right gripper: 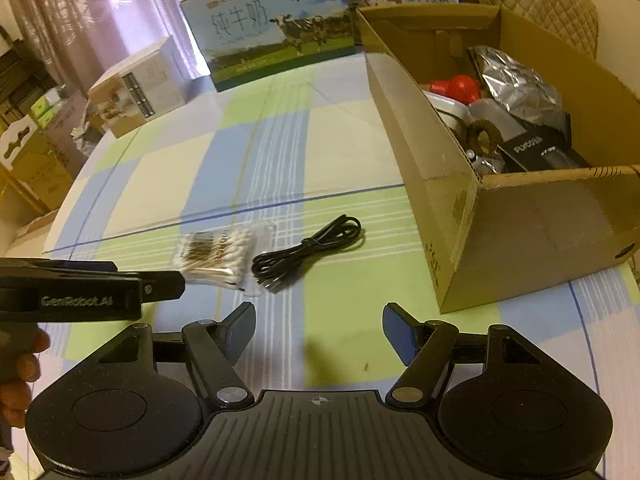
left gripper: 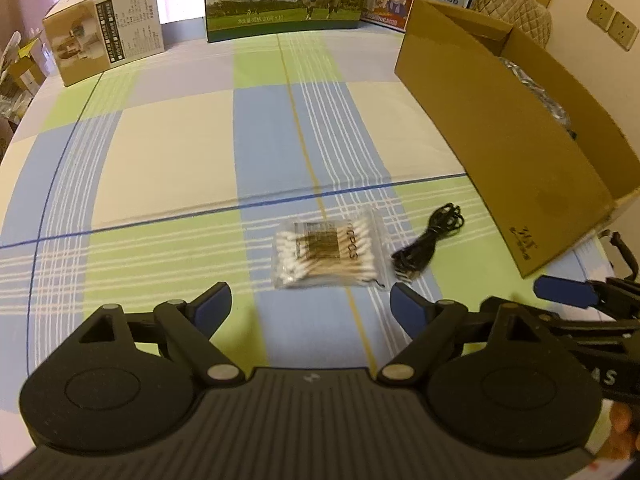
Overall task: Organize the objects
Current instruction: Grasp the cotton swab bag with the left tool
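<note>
On checked worktop [left gripper: 168, 152], near centre: swab packet [left gripper: 326, 254], black cable [left gripper: 430, 246] just right of it. My left gripper [left gripper: 310, 306] and right gripper [right gripper: 319, 330] spread wide, empty. Cardboard box [right gripper: 532, 232] far right.

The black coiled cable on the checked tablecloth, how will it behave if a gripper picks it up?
The thin black coiled cable probably flops and droops, being loosely bundled. Its loops may spread or snag. It looks light.

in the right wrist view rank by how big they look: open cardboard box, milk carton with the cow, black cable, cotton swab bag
1. open cardboard box, nearest, so partly inflated
2. milk carton with the cow, farther back
3. black cable and cotton swab bag: look alike, not ranked
</note>
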`<act>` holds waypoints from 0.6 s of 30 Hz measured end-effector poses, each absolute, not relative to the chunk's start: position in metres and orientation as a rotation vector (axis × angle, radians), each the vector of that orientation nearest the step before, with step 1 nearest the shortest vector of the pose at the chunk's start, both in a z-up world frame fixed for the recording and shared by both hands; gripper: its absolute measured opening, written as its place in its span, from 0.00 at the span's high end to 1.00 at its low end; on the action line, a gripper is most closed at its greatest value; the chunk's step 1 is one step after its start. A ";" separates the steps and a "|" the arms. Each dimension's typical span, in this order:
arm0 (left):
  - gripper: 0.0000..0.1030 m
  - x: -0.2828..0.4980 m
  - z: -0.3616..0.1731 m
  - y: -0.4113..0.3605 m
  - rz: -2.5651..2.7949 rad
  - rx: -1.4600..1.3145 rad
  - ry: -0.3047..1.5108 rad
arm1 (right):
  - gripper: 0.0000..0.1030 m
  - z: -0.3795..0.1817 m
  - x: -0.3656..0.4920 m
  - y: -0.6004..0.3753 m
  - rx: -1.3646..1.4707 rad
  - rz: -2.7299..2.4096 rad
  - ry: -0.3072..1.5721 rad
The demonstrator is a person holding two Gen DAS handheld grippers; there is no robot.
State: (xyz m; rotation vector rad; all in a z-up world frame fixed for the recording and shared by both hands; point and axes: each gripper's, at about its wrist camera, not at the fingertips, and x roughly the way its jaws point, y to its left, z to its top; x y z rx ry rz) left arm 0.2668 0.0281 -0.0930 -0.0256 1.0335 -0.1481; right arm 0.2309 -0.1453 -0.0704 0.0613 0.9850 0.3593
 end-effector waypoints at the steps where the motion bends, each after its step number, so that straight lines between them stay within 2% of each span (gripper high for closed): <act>1: 0.18 0.271 -0.096 0.027 -0.147 -0.026 1.038 | 0.34 -0.071 0.232 -0.145 0.064 0.354 0.989; 14: 0.14 0.318 -0.126 0.003 -0.138 0.020 1.065 | 0.35 -0.085 0.248 -0.146 0.122 0.284 1.029; 18: 0.24 0.322 -0.132 0.009 -0.137 0.020 1.067 | 0.35 -0.087 0.250 -0.143 0.123 0.278 1.029</act>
